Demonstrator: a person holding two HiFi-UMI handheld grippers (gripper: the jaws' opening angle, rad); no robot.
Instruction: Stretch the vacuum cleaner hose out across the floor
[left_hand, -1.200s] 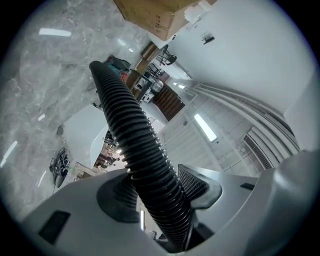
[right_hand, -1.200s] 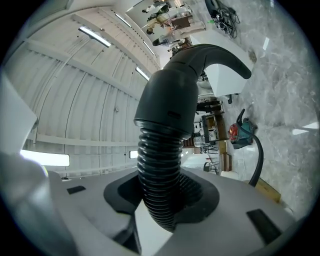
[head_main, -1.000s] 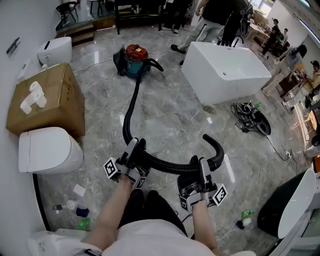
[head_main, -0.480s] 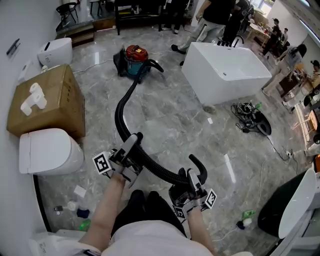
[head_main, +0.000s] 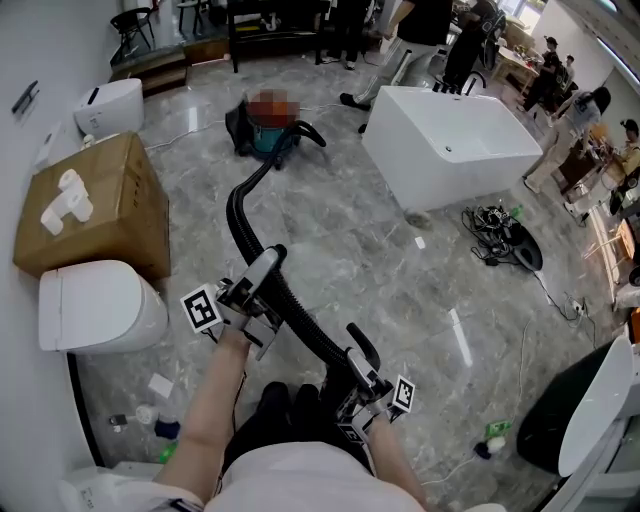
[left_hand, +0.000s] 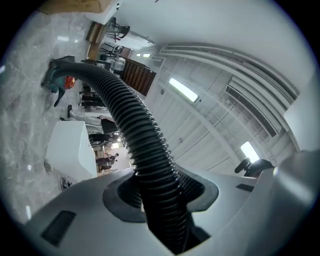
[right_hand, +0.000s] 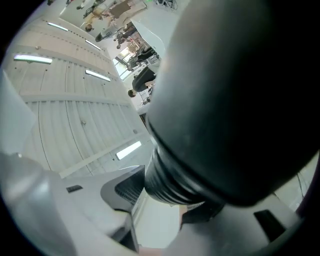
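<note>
The vacuum cleaner stands far up the marble floor. Its black ribbed hose bows left, then runs down to me. My left gripper is shut on the hose partway along, and its jaws have been closing a little. My right gripper sits lower, near my knees. It grips the hose's thick end cuff, with the curved black end piece sticking out past it. Its jaws have just been opening wider, and the cuff still fills them and lies against the left pad.
A cardboard box and a white toilet stand at the left wall. A white bathtub is at the upper right, with a tangle of cables beside it. People stand at the back. Small litter lies bottom left.
The left gripper has moved up and left along the hose. The right gripper has dropped and come in toward my knees. The hose between them now slants steeply.
</note>
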